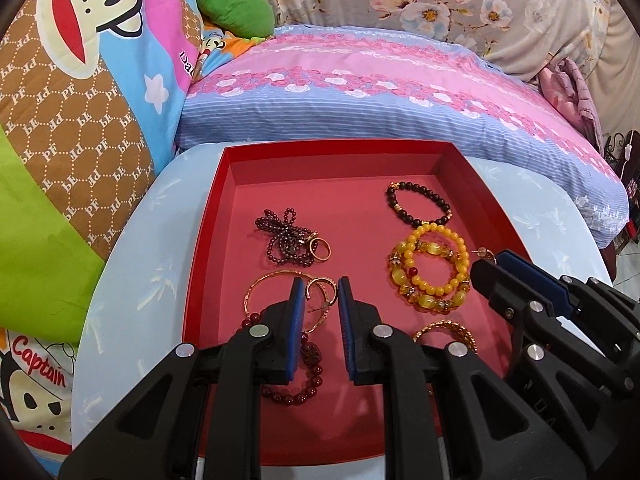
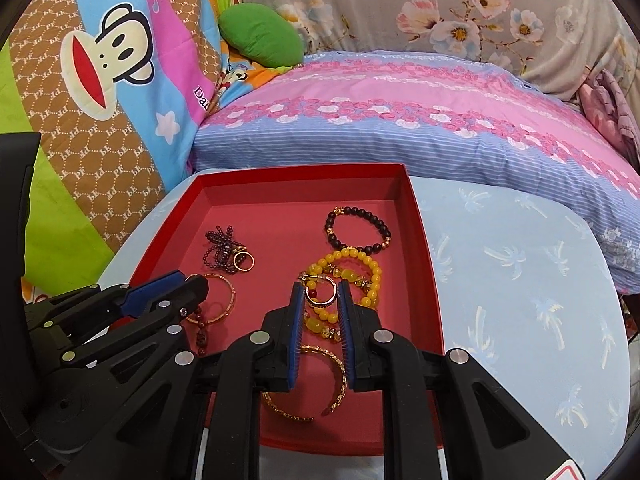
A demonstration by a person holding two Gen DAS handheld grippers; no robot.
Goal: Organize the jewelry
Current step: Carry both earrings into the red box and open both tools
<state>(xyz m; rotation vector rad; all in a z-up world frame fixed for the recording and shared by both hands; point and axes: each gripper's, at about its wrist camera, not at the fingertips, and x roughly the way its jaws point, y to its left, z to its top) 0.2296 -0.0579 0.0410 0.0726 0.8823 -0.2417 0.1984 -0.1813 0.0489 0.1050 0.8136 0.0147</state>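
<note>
All jewelry lies in the red tray [image 1: 208,216]. Right tool [image 2: 320,294] grips a gold hoop earring [image 2: 320,291]; left tool [image 1: 322,292] is narrowly open, empty.

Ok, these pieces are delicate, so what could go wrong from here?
The hoop earring sits edge-on between the right gripper's fingers. It could slip into the yellow bead bracelets and tangle. The left gripper is low over the gold bangle and red bead bracelet, so closing may snag them.
</note>
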